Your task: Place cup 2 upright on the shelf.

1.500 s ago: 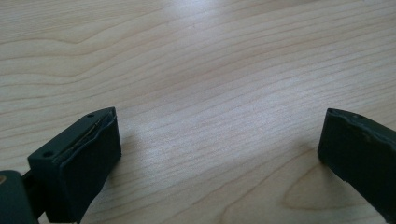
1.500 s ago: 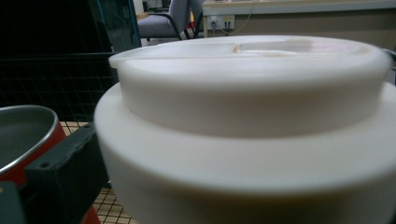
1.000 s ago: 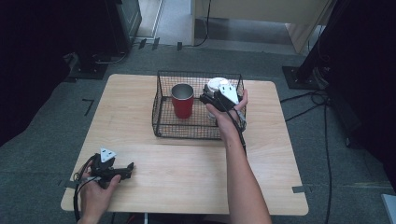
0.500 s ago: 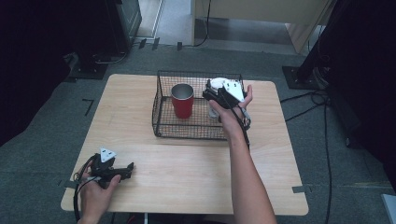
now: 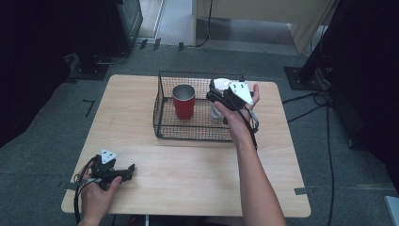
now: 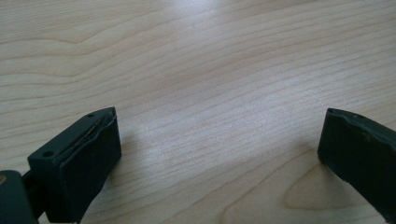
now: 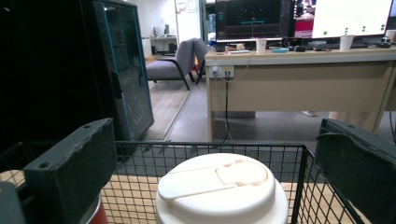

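over the wire basket (image 5: 162, 110) on the desk (image 5: 141, 113) we hold our right gripper (image 5: 225, 97), just above a cup with a white lid (image 7: 220, 189). this cup stands inside the basket, on its right side, and a red cup (image 5: 183, 101) stands upright beside it, more to the left. in the right gripper view the white lid sits low between the two black jaws, which are spread wide, one on each side of it and both apart from it; they grasp nothing. we judge that the step in hand is either the reach for this lidded cup or the letting go of it; the pictures alone do not tell us which. if it is the reach, the next move calls for lowering the jaws straight down around the cup below the lid, keeping clear of the near basket wall and of the red cup, and then closing them gently, because the cup may be soft and may tip. our left gripper (image 5: 114, 170) rests near the front left corner of the desk, well apart from the basket. in the left gripper view its jaws are also released and wide, with bare wood between them.
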`<state>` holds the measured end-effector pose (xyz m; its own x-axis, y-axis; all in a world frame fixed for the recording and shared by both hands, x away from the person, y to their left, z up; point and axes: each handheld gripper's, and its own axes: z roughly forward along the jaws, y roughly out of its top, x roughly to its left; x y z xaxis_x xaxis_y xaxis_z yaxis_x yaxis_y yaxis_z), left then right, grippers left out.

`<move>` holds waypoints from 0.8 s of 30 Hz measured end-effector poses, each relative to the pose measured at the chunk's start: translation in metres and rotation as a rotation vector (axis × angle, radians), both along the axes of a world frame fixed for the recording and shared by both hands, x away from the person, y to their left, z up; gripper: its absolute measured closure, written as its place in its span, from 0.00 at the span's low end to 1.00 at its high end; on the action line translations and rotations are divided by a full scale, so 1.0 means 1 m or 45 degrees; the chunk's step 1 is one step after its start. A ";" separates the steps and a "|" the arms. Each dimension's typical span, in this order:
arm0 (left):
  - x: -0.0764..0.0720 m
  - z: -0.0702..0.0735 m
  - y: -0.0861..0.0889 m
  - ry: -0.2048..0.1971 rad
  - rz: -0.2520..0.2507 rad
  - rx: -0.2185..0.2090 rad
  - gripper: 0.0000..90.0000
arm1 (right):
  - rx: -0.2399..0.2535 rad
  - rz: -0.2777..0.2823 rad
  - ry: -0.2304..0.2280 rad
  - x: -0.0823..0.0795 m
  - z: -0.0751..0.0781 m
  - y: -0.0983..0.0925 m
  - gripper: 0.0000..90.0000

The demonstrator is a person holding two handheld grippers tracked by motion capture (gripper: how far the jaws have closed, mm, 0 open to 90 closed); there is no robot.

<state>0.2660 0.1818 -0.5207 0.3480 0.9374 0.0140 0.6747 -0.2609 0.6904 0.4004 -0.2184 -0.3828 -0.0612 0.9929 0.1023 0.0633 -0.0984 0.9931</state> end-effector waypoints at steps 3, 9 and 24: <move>0.000 0.000 0.000 0.000 0.000 0.000 0.00 | 0.003 0.011 -0.006 -0.007 0.003 -0.003 0.00; 0.000 0.000 0.000 0.000 0.000 0.001 0.00 | -0.005 0.034 0.000 -0.022 0.006 -0.010 0.00; 0.000 0.000 0.000 -0.001 0.001 0.000 0.00 | -0.014 0.060 0.007 -0.056 -0.003 -0.033 0.00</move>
